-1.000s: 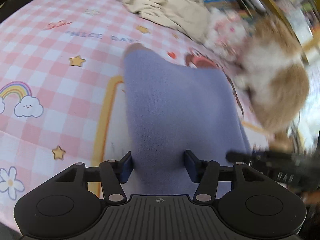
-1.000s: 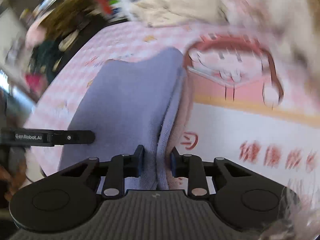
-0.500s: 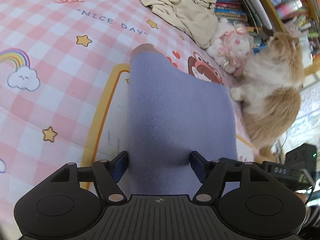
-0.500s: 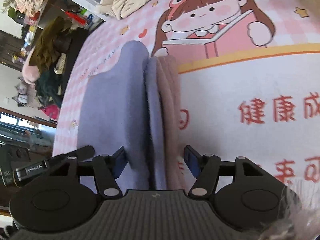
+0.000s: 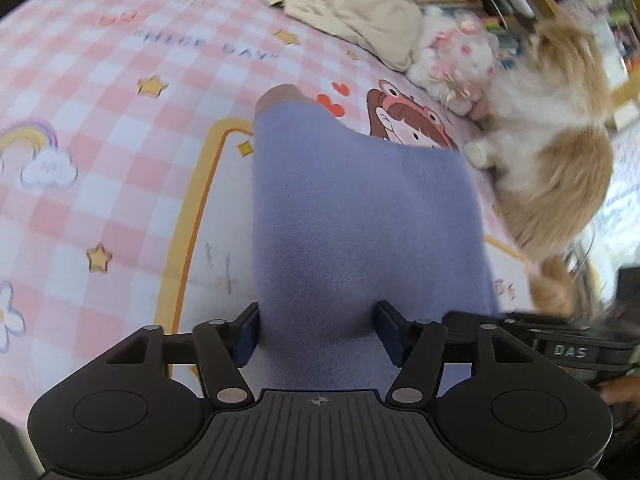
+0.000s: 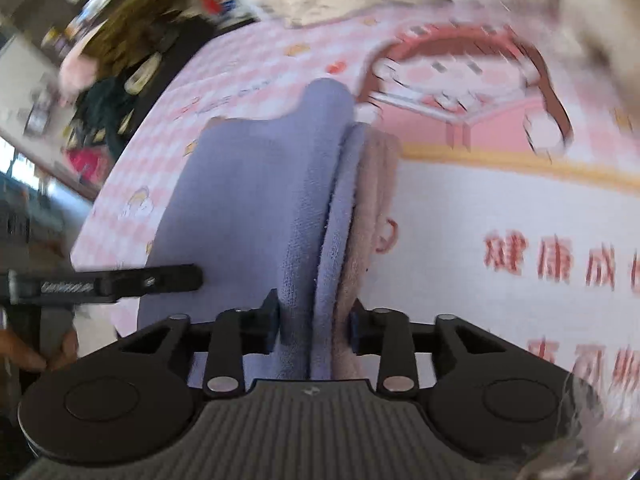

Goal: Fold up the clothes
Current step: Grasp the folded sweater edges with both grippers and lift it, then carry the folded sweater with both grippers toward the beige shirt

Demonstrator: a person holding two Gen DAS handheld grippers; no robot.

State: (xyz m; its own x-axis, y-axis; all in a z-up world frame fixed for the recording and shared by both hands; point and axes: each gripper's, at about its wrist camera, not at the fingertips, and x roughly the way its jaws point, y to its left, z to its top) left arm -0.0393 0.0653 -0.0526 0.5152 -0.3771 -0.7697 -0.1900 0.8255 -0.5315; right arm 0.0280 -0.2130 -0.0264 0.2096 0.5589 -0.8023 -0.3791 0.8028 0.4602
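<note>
Our left gripper (image 5: 318,332) straddles the folded purple garment (image 5: 360,216), its jaws closing with cloth bulging between them. Our right gripper (image 6: 314,320) closes its jaws on the garment's layered edge. It lies on the pink checked blanket (image 5: 100,168), beside a cat (image 5: 556,152).

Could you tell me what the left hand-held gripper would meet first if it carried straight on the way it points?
Most likely the folded lavender garment, already between the closing jaws of the left hand-held gripper; depth is uncertain.
</note>
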